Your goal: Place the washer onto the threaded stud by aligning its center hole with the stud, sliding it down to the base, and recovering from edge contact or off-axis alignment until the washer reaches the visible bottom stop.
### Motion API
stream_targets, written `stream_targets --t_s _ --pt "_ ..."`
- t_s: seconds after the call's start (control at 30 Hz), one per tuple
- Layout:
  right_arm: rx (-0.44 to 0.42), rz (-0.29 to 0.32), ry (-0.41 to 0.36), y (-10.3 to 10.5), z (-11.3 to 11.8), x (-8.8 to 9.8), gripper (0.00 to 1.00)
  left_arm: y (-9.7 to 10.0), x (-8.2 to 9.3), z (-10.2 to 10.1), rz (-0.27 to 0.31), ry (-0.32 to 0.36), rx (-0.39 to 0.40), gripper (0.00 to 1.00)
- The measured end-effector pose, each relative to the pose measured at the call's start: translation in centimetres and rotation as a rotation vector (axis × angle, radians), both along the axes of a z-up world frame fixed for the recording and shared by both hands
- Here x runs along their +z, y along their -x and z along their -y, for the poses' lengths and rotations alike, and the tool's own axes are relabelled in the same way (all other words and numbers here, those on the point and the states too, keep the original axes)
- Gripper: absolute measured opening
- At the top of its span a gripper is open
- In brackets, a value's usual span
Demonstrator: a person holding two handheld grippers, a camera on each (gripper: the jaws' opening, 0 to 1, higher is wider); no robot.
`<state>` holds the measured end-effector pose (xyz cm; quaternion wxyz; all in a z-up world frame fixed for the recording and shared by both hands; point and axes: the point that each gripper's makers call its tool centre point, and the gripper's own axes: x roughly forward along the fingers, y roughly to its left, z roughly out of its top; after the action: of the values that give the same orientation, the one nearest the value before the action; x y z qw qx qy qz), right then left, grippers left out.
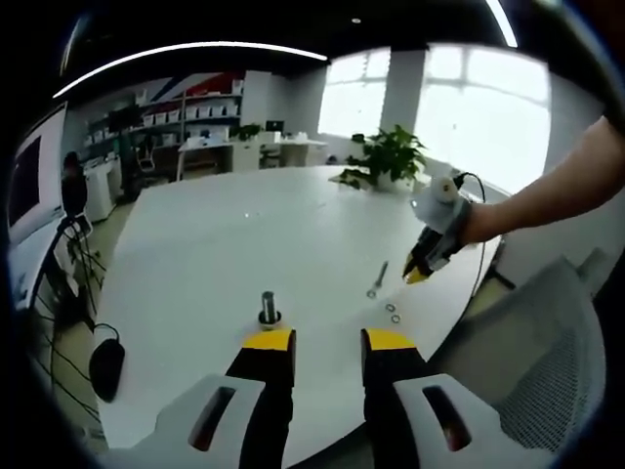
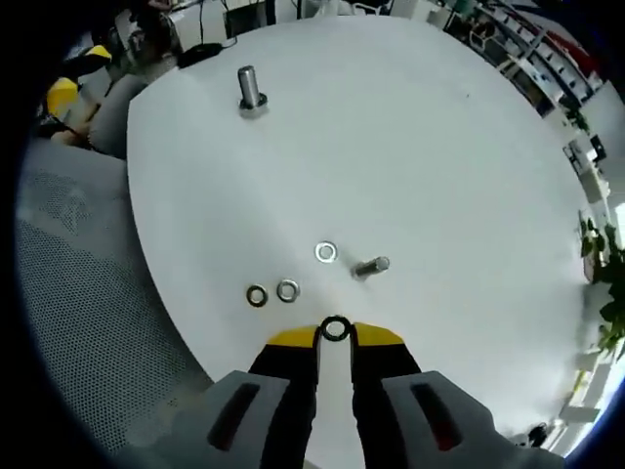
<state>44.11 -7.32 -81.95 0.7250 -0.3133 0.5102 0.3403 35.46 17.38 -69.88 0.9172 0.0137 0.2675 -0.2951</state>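
The threaded stud (image 1: 269,309) stands upright on the round white table (image 1: 244,244), just ahead of my left gripper's (image 1: 329,342) left jaw. That gripper is open with nothing between its yellow tips. To the right, a hand holds my right gripper (image 1: 420,272) low over the table edge. In the right gripper view, my right gripper (image 2: 335,338) is shut on a dark washer (image 2: 335,329), pinched at the tips. The stud (image 2: 249,90) stands far off across the table (image 2: 410,147).
Three loose washers (image 2: 287,290) and a short bolt (image 2: 371,266) on its side lie just ahead of the right gripper; the bolt (image 1: 378,277) also lies left of it. A grey mesh chair (image 1: 547,371) sits at the table edge. A potted plant (image 1: 391,156) stands at the far side.
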Motion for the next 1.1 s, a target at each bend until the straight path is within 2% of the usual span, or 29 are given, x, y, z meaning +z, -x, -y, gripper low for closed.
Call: stream_targets --t_s 0.13,0.47,0.73,1.1 --pt "0.016 0.034 -0.005 -0.9 0.0 1.1 0.13 0.0 0.1 0.0 0.005 0.003 0.001 0.25" --pt "0.047 0.066 -0.020 -2.4 -0.8 2.5 0.13 0.0 -0.1 0.0 -0.003 -0.007 -0.003 0.24" --pt "0.076 0.076 -0.013 -3.2 -1.3 2.8 0.14 0.0 -0.2 -0.1 -0.007 -0.016 -0.004 0.24" --pt "0.114 0.055 0.003 -3.8 -2.0 1.9 0.14 0.1 -0.5 -0.1 -0.011 -0.031 -0.006 0.24"
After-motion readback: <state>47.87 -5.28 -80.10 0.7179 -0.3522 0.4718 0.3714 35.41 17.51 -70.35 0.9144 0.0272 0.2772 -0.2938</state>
